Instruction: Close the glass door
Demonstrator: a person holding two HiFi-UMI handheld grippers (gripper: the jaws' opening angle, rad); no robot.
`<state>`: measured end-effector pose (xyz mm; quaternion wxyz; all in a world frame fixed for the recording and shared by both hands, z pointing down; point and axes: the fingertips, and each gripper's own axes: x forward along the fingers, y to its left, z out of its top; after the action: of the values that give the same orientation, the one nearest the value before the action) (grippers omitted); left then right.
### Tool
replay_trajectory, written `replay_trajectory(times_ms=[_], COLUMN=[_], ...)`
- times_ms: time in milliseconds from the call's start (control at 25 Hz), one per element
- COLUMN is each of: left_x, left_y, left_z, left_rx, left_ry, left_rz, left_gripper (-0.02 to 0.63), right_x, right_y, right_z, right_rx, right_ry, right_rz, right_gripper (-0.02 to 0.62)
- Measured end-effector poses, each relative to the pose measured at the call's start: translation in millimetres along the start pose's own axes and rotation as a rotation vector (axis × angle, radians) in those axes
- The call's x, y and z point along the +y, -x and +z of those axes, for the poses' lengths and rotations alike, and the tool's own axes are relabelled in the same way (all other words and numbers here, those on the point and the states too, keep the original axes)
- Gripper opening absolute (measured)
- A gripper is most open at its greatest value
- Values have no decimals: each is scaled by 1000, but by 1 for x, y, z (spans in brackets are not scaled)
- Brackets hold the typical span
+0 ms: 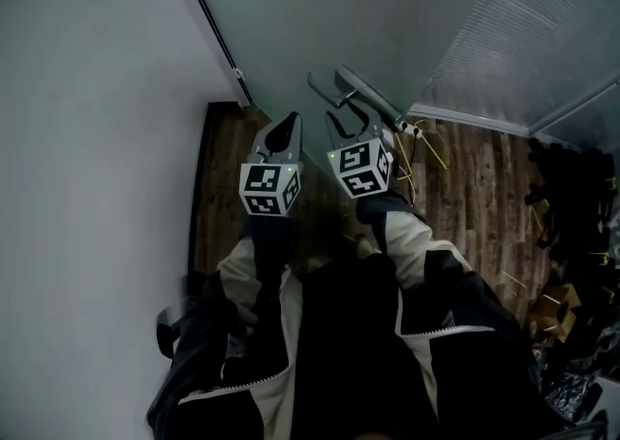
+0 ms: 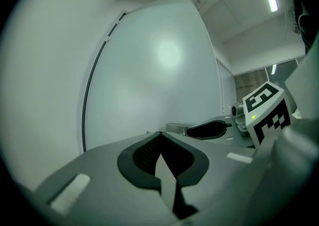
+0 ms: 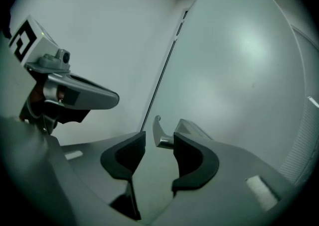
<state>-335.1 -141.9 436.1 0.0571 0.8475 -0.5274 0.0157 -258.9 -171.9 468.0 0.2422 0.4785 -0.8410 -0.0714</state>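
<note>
The frosted glass door (image 1: 320,12) fills the top of the head view, with a metal lever handle (image 1: 360,89) on it. My right gripper (image 1: 351,120) is open right at that handle. In the right gripper view the lever's end (image 3: 158,131) shows in the gap just beyond the fingertips of the right gripper (image 3: 159,143), close to the right-hand pad (image 3: 192,155), and no pad presses on it. My left gripper (image 1: 287,126) is shut and empty to the left of the handle, facing the door (image 2: 159,70); its tips (image 2: 158,136) meet.
A white wall (image 1: 87,138) stands close on the left, and a dark strip (image 1: 208,16) runs along the door's edge. A wooden floor (image 1: 465,176) lies below. A ribbed panel (image 1: 542,31) and dark clutter with boxes (image 1: 567,235) are on the right.
</note>
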Motion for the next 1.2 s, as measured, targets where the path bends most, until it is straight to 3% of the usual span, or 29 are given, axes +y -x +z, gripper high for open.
replay_trajectory(times_ms=[80,160,640,960,1200], left_x=[4,9,29,19,-14], left_y=[3,5,-3,-41,-65], left_z=[0,0,1,-3,-3], left_rx=[0,-2,-10,-1,-22], left_ry=[0,1,10,11,3], left_rz=[-7,-8,-18,-72,-79], left_gripper=[5,5,5,5,5], right_x=[-5,-8,-35,-81,-110], right_y=[-5,-9,-24,-43,-31], right_z=[-1,-4,-11,-25,-46], right_rx=[17,31,76,104,86], right_ry=[27,51,93,147,143], right_rz=[-44,-73,-114,-139,-139], right_gripper=[171,115,139,123,107])
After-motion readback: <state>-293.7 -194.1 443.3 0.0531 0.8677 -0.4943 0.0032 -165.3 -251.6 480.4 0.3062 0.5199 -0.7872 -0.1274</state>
